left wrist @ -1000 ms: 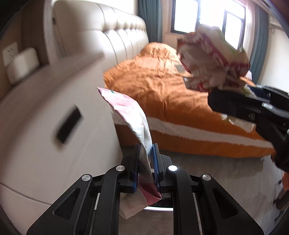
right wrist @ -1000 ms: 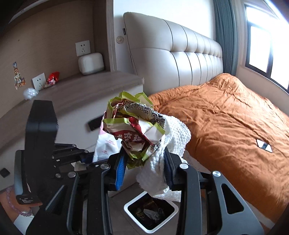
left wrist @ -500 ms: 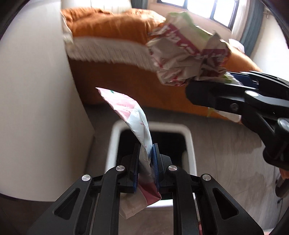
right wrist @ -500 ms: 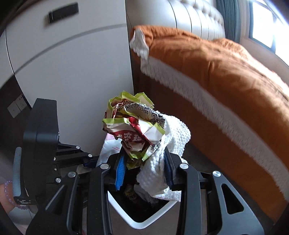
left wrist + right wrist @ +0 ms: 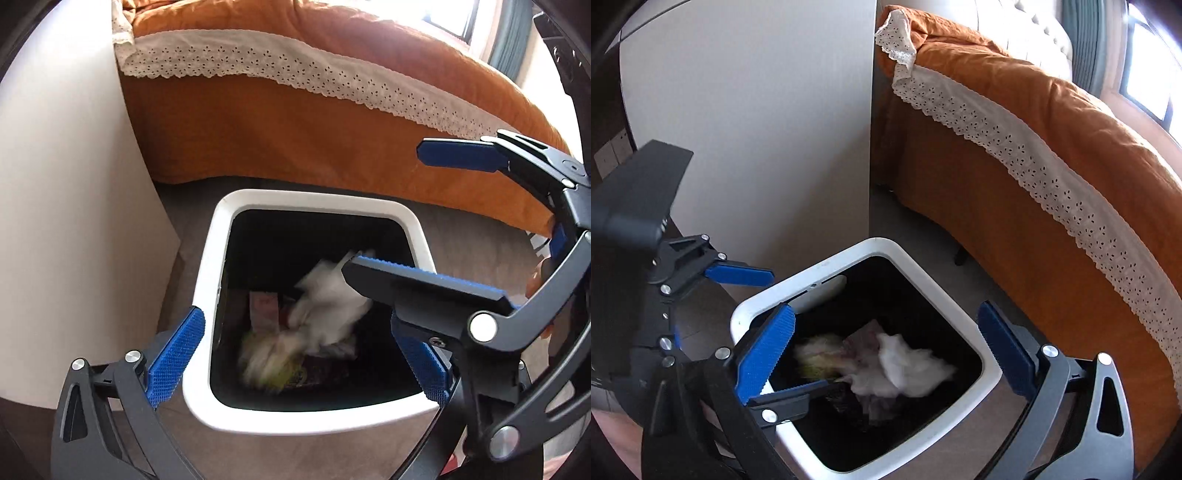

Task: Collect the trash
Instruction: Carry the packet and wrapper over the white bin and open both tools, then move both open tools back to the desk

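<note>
Jaws of the left gripper (image 5: pixel 295 354) are spread wide, and nothing is held between the blue pads (image 5: pixel 175 360); half a second ago a pink-and-white wrapper was pinched there. The right gripper (image 5: pixel 886 349) is likewise seen fully opened and empty, whereas the crumpled green-and-red wrapper and the white knitted cloth were clamped in it in the earlier frame. Both grippers are held directly above the white trash bin (image 5: pixel 207 280), which is viewed from much closer and more steeply than before, so that its rim fills the lower part of each view.

Inside the black interior of the bin, the white cloth (image 5: pixel 908 363) is seen as a motion-blurred mass, its long axis running roughly from the near left corner toward the far right side in the left wrist view. Beside it, the green-and-yellow wrapper (image 5: pixel 269 360) is blurred; which way it points cannot be told. A pinkish flat packet (image 5: pixel 263 308) is seen standing roughly upright against the other rubbish.

Just beyond the bin, the orange bedspread (image 5: pixel 295 122) with its white eyelet trim (image 5: pixel 1027 136) is seen, and a white cabinet side (image 5: pixel 768 118) stands to the left.
</note>
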`<move>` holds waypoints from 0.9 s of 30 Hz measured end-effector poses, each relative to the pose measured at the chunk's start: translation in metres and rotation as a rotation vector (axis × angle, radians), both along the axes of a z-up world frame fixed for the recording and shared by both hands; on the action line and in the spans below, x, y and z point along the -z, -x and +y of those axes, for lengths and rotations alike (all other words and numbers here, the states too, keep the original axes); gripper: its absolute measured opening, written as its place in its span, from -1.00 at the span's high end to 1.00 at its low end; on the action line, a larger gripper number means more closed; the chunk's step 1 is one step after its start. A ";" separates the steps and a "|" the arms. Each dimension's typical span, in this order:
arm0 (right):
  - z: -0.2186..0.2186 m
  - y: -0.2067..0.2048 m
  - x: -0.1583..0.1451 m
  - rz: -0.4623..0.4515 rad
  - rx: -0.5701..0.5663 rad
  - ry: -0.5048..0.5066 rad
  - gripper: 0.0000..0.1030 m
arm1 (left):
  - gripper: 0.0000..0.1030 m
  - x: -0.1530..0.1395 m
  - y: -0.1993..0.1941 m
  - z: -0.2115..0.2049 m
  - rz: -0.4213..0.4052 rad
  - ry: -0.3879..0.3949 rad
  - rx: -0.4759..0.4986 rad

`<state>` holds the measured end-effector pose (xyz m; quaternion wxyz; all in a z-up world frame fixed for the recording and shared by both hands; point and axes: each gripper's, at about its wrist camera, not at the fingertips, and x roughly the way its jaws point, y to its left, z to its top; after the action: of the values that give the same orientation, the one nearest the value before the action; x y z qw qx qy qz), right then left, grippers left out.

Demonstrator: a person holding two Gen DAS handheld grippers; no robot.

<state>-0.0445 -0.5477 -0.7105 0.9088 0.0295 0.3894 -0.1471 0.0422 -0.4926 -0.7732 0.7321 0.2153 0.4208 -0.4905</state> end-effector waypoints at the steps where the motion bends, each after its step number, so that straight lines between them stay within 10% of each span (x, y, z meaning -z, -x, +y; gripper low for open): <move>1: 0.000 0.000 0.000 -0.001 0.002 0.004 -0.92 | -0.92 -0.008 0.002 0.004 0.001 0.007 -0.004; 10: 0.007 -0.007 -0.050 -0.019 0.005 0.032 -0.92 | -0.92 -0.075 0.003 0.021 0.015 0.034 -0.045; 27: 0.071 -0.025 -0.360 -0.284 -0.048 0.067 -0.92 | -0.92 -0.389 -0.031 0.119 -0.076 0.243 -0.267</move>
<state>-0.0199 -0.4763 -0.3502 0.9584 0.0103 0.2526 -0.1326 0.0730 -0.3739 -0.3846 0.8266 0.0860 0.3554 -0.4278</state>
